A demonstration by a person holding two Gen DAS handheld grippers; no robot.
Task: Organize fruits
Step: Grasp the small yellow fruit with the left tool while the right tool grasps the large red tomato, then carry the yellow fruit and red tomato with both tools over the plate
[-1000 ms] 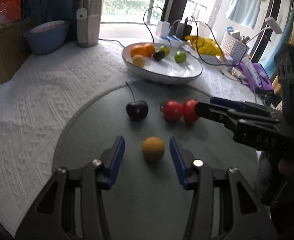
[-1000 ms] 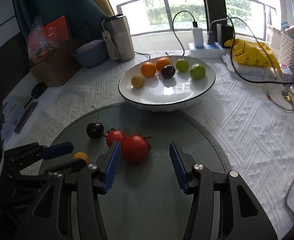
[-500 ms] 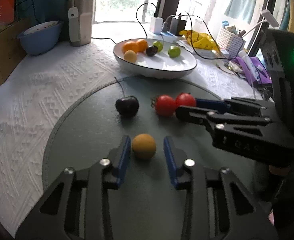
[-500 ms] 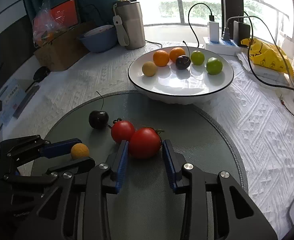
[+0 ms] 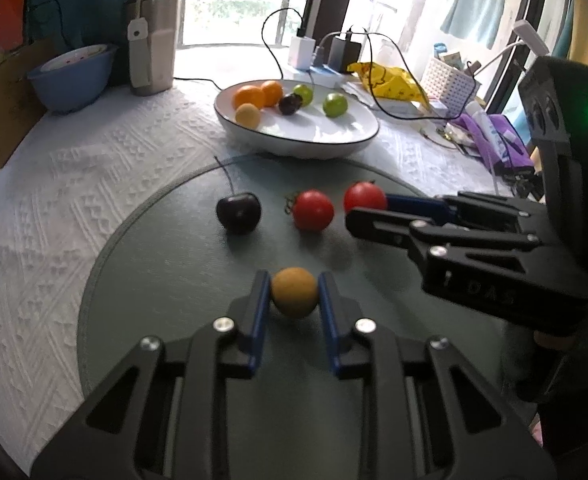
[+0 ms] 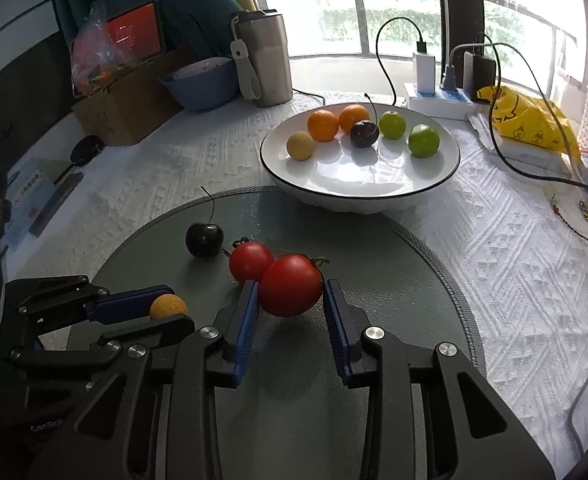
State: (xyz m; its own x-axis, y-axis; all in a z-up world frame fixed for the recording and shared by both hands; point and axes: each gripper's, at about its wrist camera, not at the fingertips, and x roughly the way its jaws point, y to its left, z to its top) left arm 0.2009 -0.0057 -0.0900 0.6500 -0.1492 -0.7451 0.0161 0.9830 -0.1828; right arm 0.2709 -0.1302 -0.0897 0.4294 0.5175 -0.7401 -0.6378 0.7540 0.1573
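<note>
The left gripper (image 5: 294, 292) reaches forward low over the round grey mat (image 5: 173, 264), its blue fingers (image 5: 258, 304) narrowed onto a small yellow fruit (image 5: 294, 292), one pad against each side. The right gripper (image 6: 289, 300) comes in beside it at the same low height, and its fingers (image 6: 247, 312) close around the larger tomato (image 6: 290, 285); the left pad touches the skin, while the right pad sits at the fruit's edge and contact there cannot be made out. In the left wrist view the right gripper points across from the right, with the tomato at its tip. The smaller tomato (image 6: 250, 261) lies on the mat just behind and left of the held one, touching or nearly so. A dark cherry (image 6: 204, 239) with an upright stem rests further left, apart from it. Beyond the mat, on the white-clothed surface (image 6: 514, 280), stands a white bowl (image 6: 358, 196) holding two oranges, a yellow fruit, a cherry and two green fruits.
</note>
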